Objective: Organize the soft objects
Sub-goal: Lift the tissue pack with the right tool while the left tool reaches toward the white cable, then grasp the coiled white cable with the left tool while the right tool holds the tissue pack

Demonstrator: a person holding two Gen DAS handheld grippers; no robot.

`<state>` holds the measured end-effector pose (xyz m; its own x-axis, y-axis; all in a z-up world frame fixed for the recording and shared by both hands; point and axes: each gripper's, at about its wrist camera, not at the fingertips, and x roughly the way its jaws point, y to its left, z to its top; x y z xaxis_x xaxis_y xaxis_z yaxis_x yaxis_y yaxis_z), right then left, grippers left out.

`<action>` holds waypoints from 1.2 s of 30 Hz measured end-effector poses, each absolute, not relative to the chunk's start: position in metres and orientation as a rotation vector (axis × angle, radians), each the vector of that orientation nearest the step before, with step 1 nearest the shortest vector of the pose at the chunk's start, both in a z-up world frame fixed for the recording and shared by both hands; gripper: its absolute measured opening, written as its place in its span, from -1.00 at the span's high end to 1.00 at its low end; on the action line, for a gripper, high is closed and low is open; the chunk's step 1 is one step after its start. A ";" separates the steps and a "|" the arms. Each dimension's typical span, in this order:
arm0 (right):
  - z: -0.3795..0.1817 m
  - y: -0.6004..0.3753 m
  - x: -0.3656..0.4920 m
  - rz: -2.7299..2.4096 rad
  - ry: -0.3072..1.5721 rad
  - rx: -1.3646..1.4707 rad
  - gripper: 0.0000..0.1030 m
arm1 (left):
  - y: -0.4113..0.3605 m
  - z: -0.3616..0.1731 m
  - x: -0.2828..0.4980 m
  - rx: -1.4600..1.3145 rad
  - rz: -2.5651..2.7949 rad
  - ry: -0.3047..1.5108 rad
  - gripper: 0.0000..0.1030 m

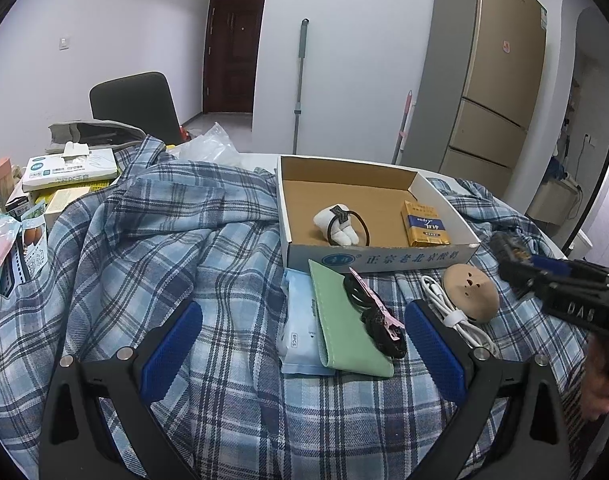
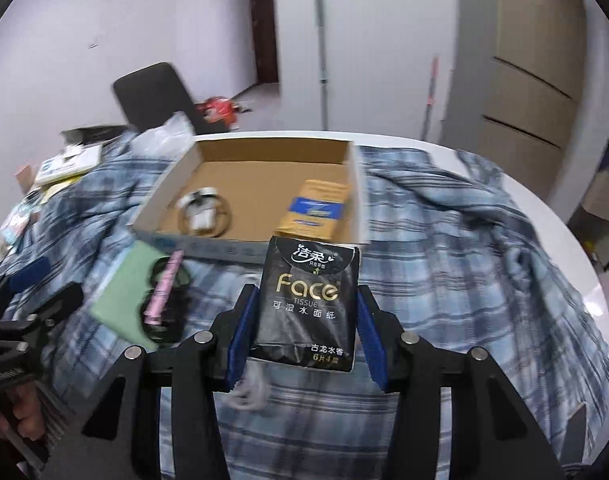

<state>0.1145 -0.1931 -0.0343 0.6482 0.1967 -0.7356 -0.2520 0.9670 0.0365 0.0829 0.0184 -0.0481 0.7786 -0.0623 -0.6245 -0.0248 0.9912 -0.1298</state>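
My right gripper is shut on a black pocket tissue pack and holds it above the plaid cloth, just in front of the open cardboard box. The box holds a white soft roll with a black hair tie and a yellow pack. My left gripper is open low over the cloth. Between its fingers lie a blue wipes pack, a green pouch and black hair ties on a pink card. In the left wrist view the right gripper is at the right edge.
A white cable and a brown round pad lie right of the pouch. Boxes and packets pile up at the table's left. A black chair stands behind, a fridge and a mop beyond.
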 end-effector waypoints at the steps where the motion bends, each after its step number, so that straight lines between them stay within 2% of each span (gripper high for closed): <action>1: -0.036 -0.199 0.116 0.242 0.830 -0.068 0.09 | 0.018 -0.048 0.083 -0.132 -0.021 0.679 -0.98; 6: -0.041 -0.219 0.119 0.196 0.840 -0.059 0.08 | 0.014 -0.048 0.084 -0.108 -0.030 0.687 -0.97; 8: -0.041 -0.225 0.119 0.189 0.834 -0.054 0.08 | 0.007 -0.045 0.083 -0.093 -0.050 0.695 -0.81; 18: -0.038 -0.243 0.120 0.191 0.795 0.014 0.08 | -0.045 -0.025 0.094 -0.073 -0.216 0.733 -0.76; 20: -0.040 -0.245 0.121 0.191 0.783 0.029 0.08 | -0.057 -0.023 0.104 -0.094 -0.245 0.747 -0.56; 24: -0.046 -0.249 0.121 0.188 0.765 0.061 0.08 | -0.080 -0.033 0.124 -0.102 -0.269 0.820 -0.30; 26: -0.048 -0.254 0.120 0.197 0.747 0.102 0.08 | -0.088 -0.044 0.134 -0.119 -0.274 0.863 0.01; 28: -0.049 -0.256 0.120 0.210 0.747 0.122 0.08 | -0.095 -0.056 0.144 -0.154 -0.282 0.917 0.19; 31: -0.051 -0.262 0.122 0.199 0.759 0.152 0.08 | -0.105 -0.072 0.154 -0.168 -0.295 0.989 0.27; 36: -0.055 -0.266 0.123 0.212 0.779 0.177 0.08 | -0.113 -0.086 0.160 -0.134 -0.287 1.006 0.28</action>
<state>0.1235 -0.2656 -0.0551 0.6921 0.2541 -0.6756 -0.1237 0.9639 0.2358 0.1596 -0.1132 -0.0855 0.5013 -0.2981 -0.8123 0.1758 0.9543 -0.2418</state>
